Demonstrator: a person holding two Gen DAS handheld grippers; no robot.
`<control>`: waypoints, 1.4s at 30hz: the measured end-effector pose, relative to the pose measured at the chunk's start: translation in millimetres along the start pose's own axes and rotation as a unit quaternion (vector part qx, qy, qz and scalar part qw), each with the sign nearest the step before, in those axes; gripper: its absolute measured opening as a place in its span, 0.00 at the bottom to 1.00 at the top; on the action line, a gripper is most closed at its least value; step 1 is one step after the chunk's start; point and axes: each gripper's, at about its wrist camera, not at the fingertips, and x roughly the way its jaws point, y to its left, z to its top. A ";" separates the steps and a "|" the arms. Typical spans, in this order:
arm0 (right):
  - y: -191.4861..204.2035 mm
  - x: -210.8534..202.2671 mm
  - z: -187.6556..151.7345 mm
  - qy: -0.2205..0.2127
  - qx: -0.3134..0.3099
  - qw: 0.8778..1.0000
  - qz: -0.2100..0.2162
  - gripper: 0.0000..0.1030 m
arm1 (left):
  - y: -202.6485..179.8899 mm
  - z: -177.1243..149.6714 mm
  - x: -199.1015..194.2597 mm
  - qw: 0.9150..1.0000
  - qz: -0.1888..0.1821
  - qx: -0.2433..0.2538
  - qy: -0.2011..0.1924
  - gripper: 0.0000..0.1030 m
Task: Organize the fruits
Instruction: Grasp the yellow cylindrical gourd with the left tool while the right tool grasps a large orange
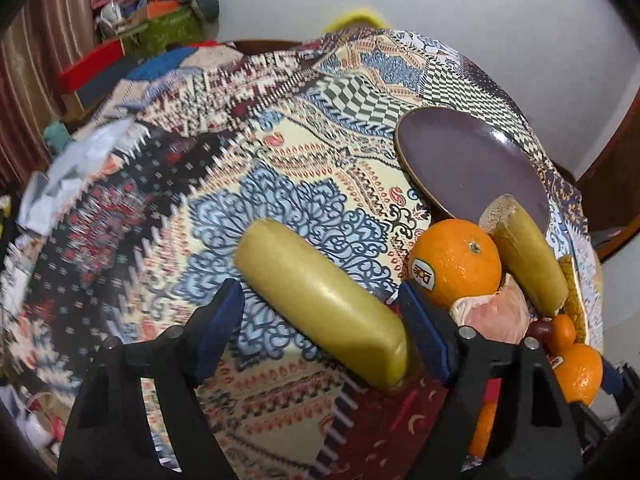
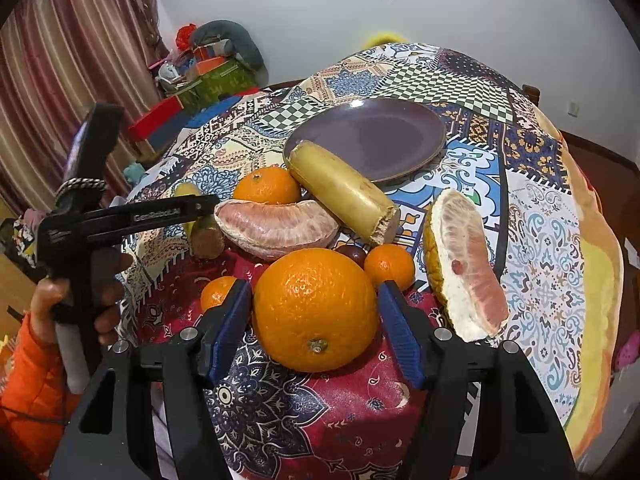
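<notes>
With the left tool (image 1: 320,324) spread beside a yellow stick (image 1: 320,300) and the right tool (image 2: 316,332) spread around the big orange (image 2: 316,308), short of the plate (image 2: 400,132), we judge gripping comes next.

The left gripper (image 1: 324,320) fills the lower frame of its view, jaws spread wide. In the right wrist view a hand (image 2: 76,300) in an orange sleeve grips its handle at left. The right gripper (image 2: 316,312) points downward, jaws partly apart.
</notes>
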 end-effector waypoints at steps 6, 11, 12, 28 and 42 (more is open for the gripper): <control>-3.5 10.9 -3.7 0.020 0.021 0.999 0.023 0.64 | -5.9 -0.8 5.5 1.000 -0.006 0.018 0.002 0.75; -0.3 18.5 -6.6 0.035 0.018 0.999 0.017 0.64 | -4.4 -3.9 -1.0 0.998 -0.037 0.046 0.003 0.61; -0.5 19.7 -6.7 0.038 0.022 0.999 0.023 0.64 | -3.4 -5.5 -3.2 0.998 -0.045 0.051 0.004 0.57; 2.5 31.1 4.8 0.038 0.032 0.999 0.022 0.66 | 9.2 -20.2 -25.1 0.991 -0.084 0.101 0.031 0.38; 7.3 24.5 8.0 0.034 0.023 0.999 0.001 0.63 | -1.3 -10.2 -5.0 0.994 -0.061 0.089 0.029 0.37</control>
